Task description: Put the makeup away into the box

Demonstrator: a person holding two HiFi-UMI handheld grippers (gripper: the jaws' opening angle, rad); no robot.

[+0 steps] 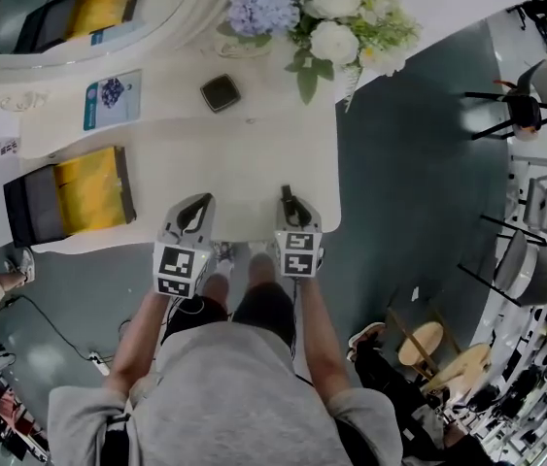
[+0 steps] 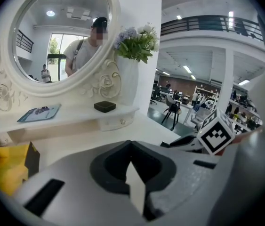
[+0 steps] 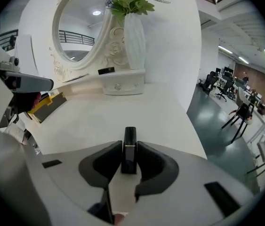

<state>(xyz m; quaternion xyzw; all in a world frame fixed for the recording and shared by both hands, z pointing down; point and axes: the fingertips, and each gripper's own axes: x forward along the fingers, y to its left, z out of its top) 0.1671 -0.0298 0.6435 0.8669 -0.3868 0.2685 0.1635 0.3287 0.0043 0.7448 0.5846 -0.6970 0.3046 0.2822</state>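
My right gripper hovers over the near edge of the white vanity table, shut on a slim black makeup tube that stands between its jaws and pokes out past them. Beside it, my left gripper is shut with nothing in it; its tips meet in the left gripper view. The yellow and black box sits open at the table's left end, left of both grippers. A small square black compact lies on the raised shelf at the back.
A white vase of flowers stands at the back right of the shelf. An oval mirror rises behind the shelf, and a blue leaflet lies on its left part. The table's right edge drops to the grey floor.
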